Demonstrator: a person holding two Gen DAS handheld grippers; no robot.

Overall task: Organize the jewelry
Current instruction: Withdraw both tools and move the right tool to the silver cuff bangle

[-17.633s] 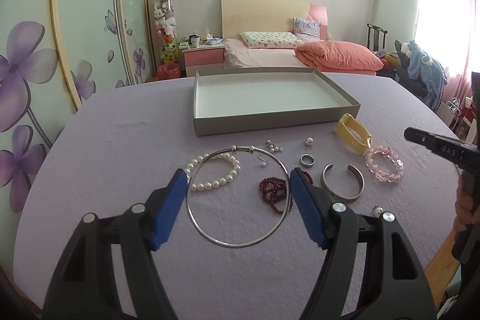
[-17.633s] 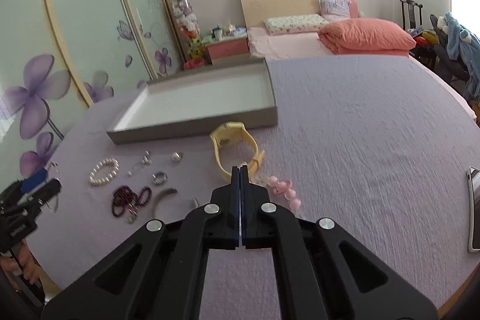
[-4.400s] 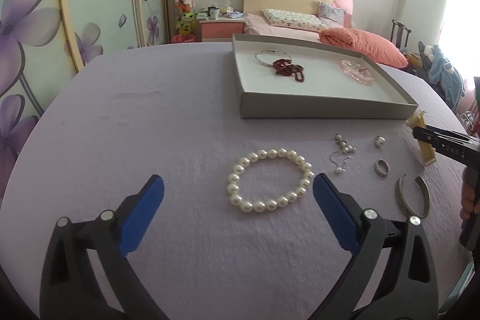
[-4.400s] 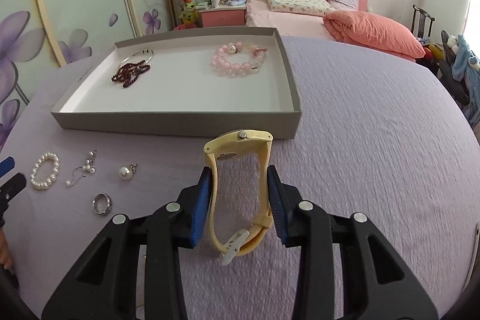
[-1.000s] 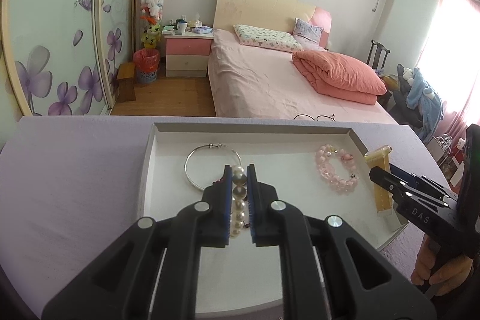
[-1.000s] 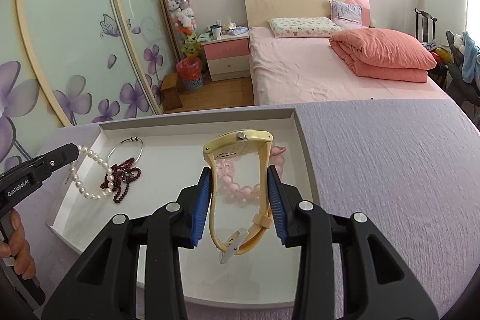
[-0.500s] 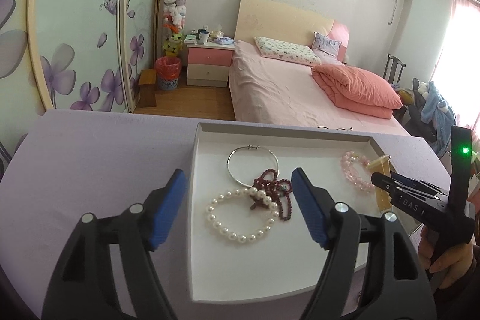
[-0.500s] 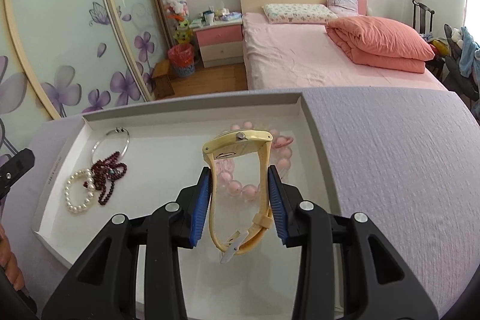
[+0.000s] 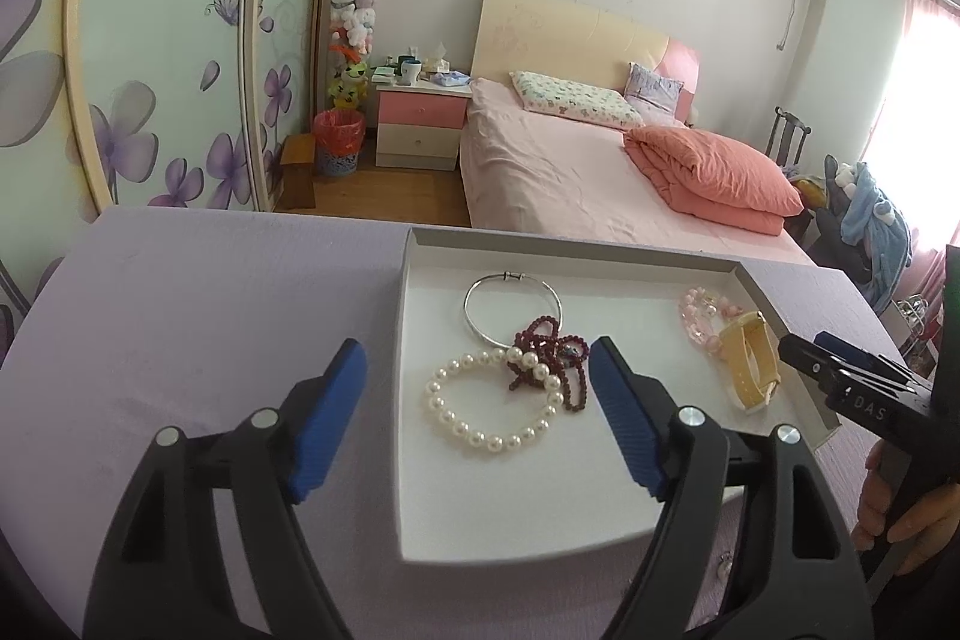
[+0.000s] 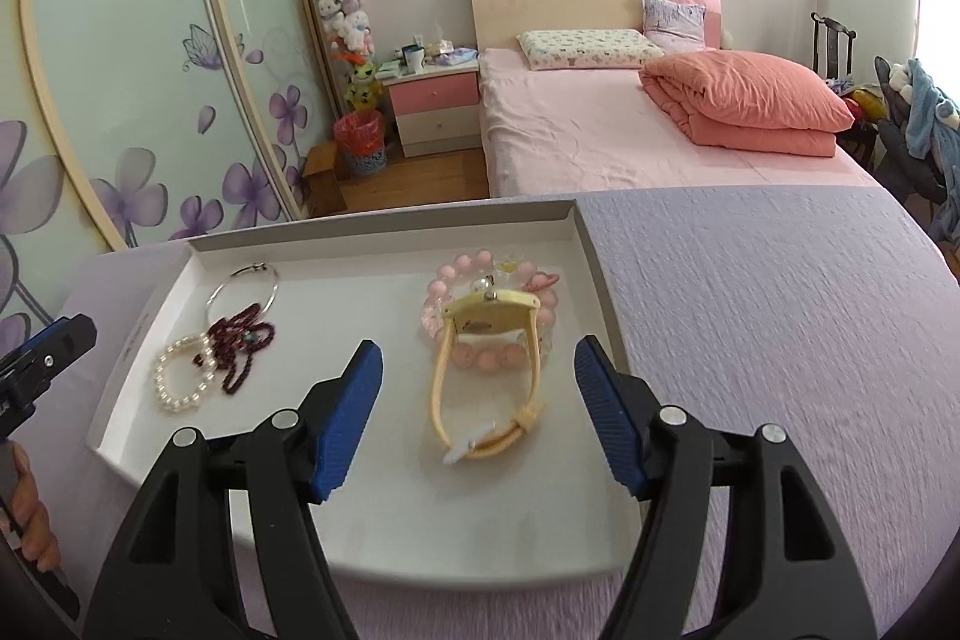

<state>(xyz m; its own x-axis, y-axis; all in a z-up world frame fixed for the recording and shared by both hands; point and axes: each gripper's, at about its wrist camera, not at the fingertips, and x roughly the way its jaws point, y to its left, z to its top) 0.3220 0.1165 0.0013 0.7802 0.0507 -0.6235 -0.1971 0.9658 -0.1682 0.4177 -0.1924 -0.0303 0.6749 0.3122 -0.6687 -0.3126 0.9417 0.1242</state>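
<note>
A shallow grey tray (image 9: 570,244) sits on the lilac tablecloth and holds all the jewelry in view. Inside lie a pearl bracelet (image 9: 474,437), a dark red bead string (image 9: 546,340), a silver hoop (image 9: 513,275), a pink bead bracelet (image 9: 696,322) and a yellow watch (image 9: 747,364). My left gripper (image 9: 477,370) hovers over the pearls, jaws opening, pads touching nothing. My right gripper (image 10: 478,349) has its jaws opening around the yellow watch (image 10: 489,307), which rests free on the pink bracelet (image 10: 480,358). Each gripper shows at the edge of the other's view.
The lilac table (image 10: 780,310) stretches to the right of the tray. A small silver piece (image 9: 726,571) lies on the cloth near the tray's near right corner. A hand (image 9: 900,508) holds the right gripper's handle. Beyond the table's far edge stands a bed.
The left jaws opened and dropped the pearl bracelet into the tray beside the red beads, then drew back. The right jaws opened and let the yellow watch go onto the pink bracelet.
</note>
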